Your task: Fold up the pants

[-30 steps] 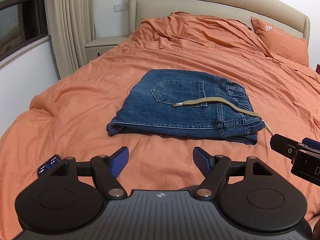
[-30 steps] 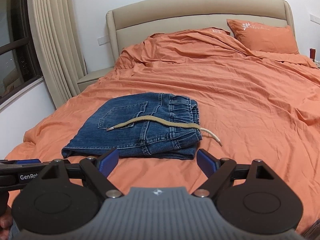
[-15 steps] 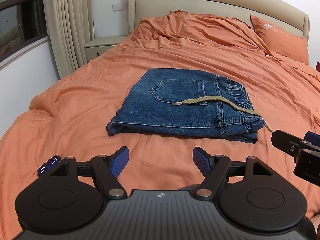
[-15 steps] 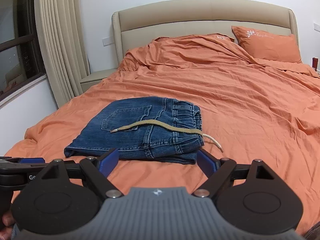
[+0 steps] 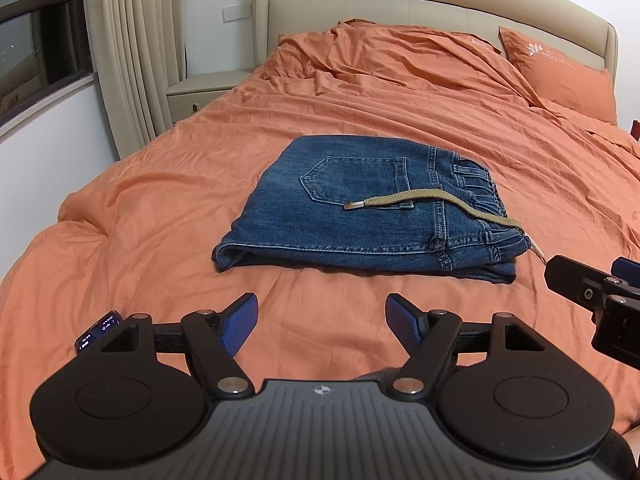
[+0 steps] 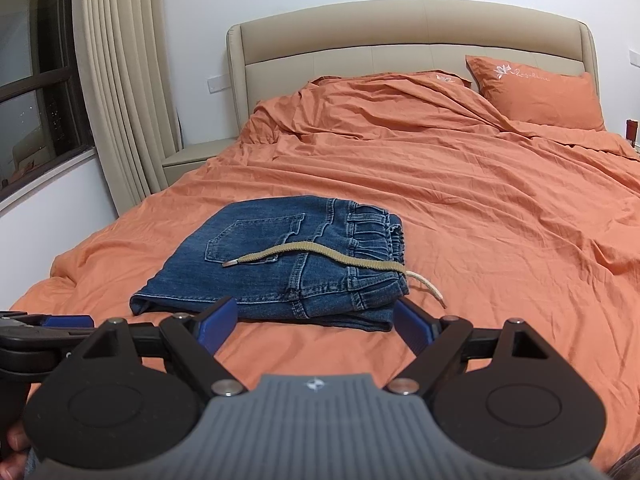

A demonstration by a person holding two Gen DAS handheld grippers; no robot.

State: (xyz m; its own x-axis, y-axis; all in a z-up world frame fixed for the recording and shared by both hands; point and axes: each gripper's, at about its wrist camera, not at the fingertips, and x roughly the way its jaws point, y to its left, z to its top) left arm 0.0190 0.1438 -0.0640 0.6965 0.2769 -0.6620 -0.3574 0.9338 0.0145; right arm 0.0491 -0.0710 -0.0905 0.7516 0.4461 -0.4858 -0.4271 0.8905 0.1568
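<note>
Pants point(image 5: 360, 216), blue denim, lie folded into a flat bundle on the orange bedspread point(image 5: 160, 208), in the near middle of the bed. The long axis runs left to right: folded edge at the left, elastic waistband at the right, back pocket facing up. A tan drawstring point(image 5: 424, 200) crosses the top from pocket to waistband. Left gripper point(image 5: 322, 320) is spread wide, holding nothing, near the pants. Right gripper point(image 6: 314, 320) is likewise released, its tips just short of the near edge.
</note>
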